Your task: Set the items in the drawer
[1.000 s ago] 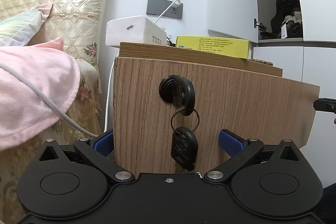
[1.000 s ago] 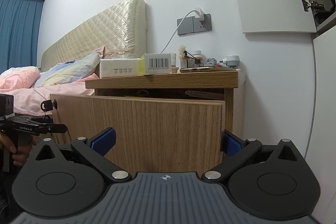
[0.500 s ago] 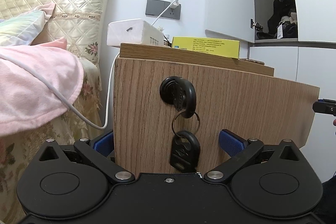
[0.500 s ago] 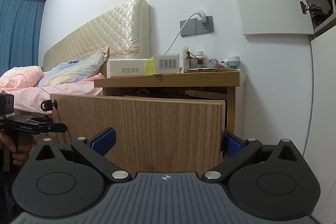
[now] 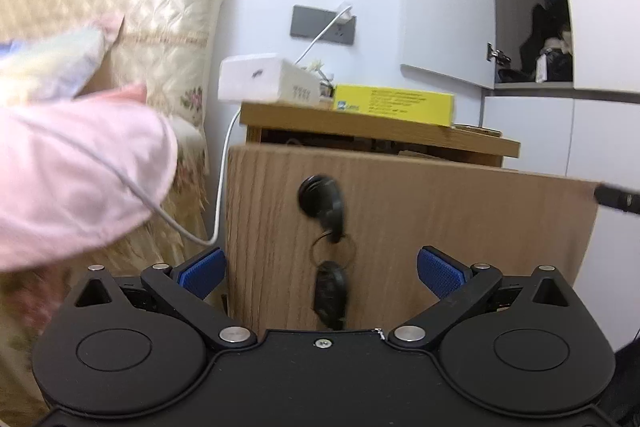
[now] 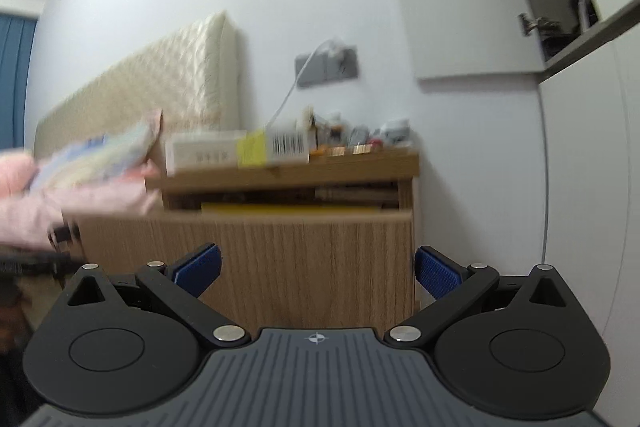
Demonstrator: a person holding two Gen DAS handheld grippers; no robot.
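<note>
Meanwhile, both tools hang spread apart and empty before the pulled-out drawer: left tool facing dangling keys, right tool centred on the panel. Yellow box waits on the counter at twelve o'clock. Blurred, hurried motion risks snagging keys or knocking clutter.

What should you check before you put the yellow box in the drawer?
1. Drawer pulled out: ok; a gap shows under the nightstand top.
2. Left tool open and empty: ok.
3. Right tool open and empty: ok.
4. Yellow box reachable on top: ok; it lies beside the white box.
5. Room inside the drawer: cannot tell; something yellow shows in the blurred right wrist view.
6. Keys hanging clear of the left tool: cannot tell.
</note>
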